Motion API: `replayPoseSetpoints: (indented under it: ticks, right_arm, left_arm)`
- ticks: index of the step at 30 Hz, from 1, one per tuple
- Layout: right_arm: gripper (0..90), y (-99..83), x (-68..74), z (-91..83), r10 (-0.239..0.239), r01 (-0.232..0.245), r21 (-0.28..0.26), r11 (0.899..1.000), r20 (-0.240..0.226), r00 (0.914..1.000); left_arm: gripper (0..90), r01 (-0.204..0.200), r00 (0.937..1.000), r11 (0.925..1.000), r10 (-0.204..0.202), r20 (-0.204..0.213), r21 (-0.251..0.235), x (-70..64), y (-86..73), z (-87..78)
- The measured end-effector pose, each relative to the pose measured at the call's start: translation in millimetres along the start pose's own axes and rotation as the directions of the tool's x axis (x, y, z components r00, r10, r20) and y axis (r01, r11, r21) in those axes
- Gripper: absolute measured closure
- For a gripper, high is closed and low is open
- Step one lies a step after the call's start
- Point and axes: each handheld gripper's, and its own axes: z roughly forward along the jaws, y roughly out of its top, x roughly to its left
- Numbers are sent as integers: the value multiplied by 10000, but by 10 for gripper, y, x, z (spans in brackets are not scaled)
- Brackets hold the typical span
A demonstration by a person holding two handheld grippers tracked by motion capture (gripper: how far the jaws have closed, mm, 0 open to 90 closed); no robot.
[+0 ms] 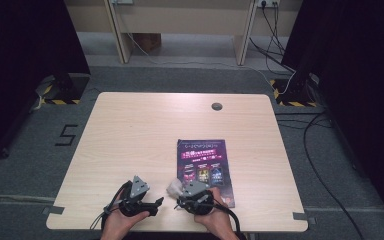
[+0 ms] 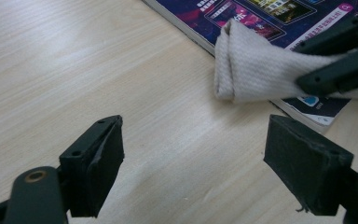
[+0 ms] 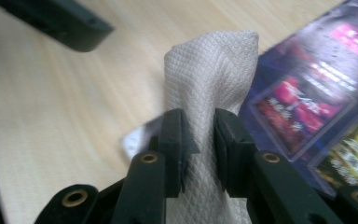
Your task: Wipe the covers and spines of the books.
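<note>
- Pinching a folded white cloth (image 3: 209,70), the right tool (image 3: 199,149) has its jaws closed on the fabric's middle; a rounded fold stands up past the tips
- the cloth (image 2: 256,70) hangs just above the near-left corner of a purple magazine (image 1: 203,167), which lies flat on the worktop (image 1: 145,130) toward the person's side; whether the cloth touches the cover I cannot tell
- the left tool (image 2: 191,163) sits just beside it over bare wood, jaws spread wide and holding nothing
- judged from its waffle weave and the way it bunches, the cloth is light, soft and limp; it should sag and unfold rather than keep a shape, yet it is not likely to slip between rubbery pads
- a free edge or the outer fold looks like the best place for the left tool to take hold, clear of the right tool's jaws; the magazine, thin and slick, may slide if the cloth drags across it
</note>
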Motion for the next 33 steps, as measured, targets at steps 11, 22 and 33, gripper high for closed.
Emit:
replayPoseSetpoints:
  ticks: [11,22,33]
  right_arm:
    - [739,-31,-90,-12,254,-255,-50,9997,-239,9994]
    - [739,-267,-600,-197,1378,-1387,35,9903,924,9861]
    - [739,-509,-1042,-379,2511,-2543,-111,9671,2056,9459]
  left_arm:
    - [192,-154,9996,9999,153,229,74,-46,5,23]
    - [189,-192,9991,9997,186,388,139,-47,2,36]
    - [188,-299,9988,9994,292,396,164,-66,5,42]
